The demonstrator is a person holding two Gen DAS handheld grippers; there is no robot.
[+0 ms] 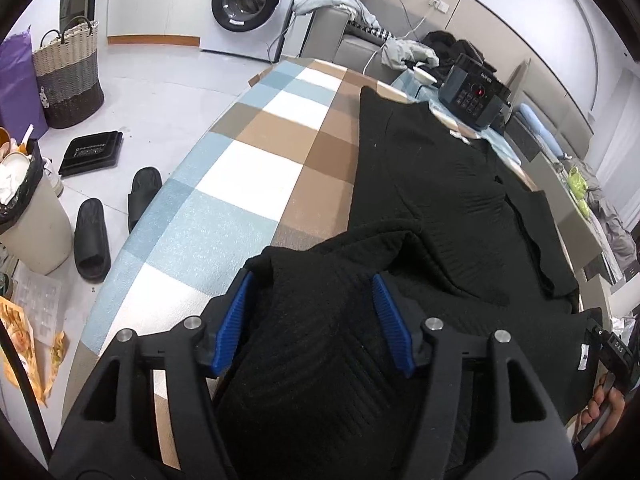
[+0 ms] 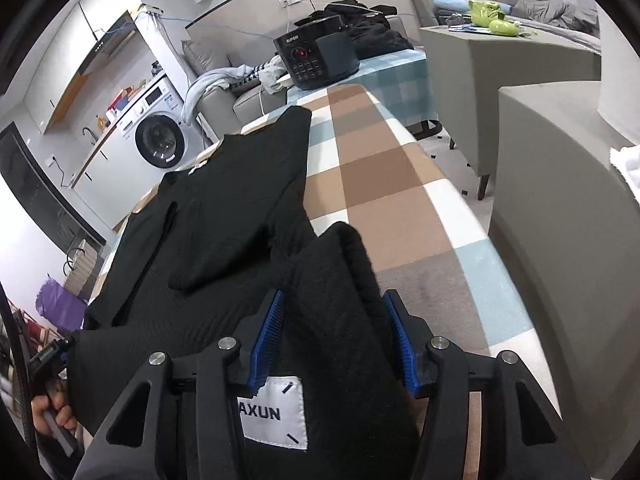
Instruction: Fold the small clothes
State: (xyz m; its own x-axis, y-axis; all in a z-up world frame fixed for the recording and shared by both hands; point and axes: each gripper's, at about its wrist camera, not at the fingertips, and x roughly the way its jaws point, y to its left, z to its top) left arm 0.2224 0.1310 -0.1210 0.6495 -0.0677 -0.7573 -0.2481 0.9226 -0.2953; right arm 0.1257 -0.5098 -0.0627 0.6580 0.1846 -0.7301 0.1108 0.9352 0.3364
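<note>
A black knit sweater (image 1: 432,184) lies along the checked table (image 1: 256,160), its sleeves folded in over its body. My left gripper (image 1: 312,300) has its blue pads wide apart, and the sweater's near hem is bunched and draped between them. In the right wrist view the sweater (image 2: 224,200) lies on the table's left half. My right gripper (image 2: 334,324) is also spread wide with the other hem corner, bearing a white "AXUN" label (image 2: 274,412), lying between its pads (image 2: 268,336). Neither pair of pads presses the cloth.
A black pressure cooker (image 1: 474,96) stands at the table's far end. On the floor at left are slippers (image 1: 92,236), a bin (image 1: 28,216), a woven basket (image 1: 68,76) and a washing machine (image 1: 248,4). Grey cabinets (image 2: 552,208) stand to the right of the table.
</note>
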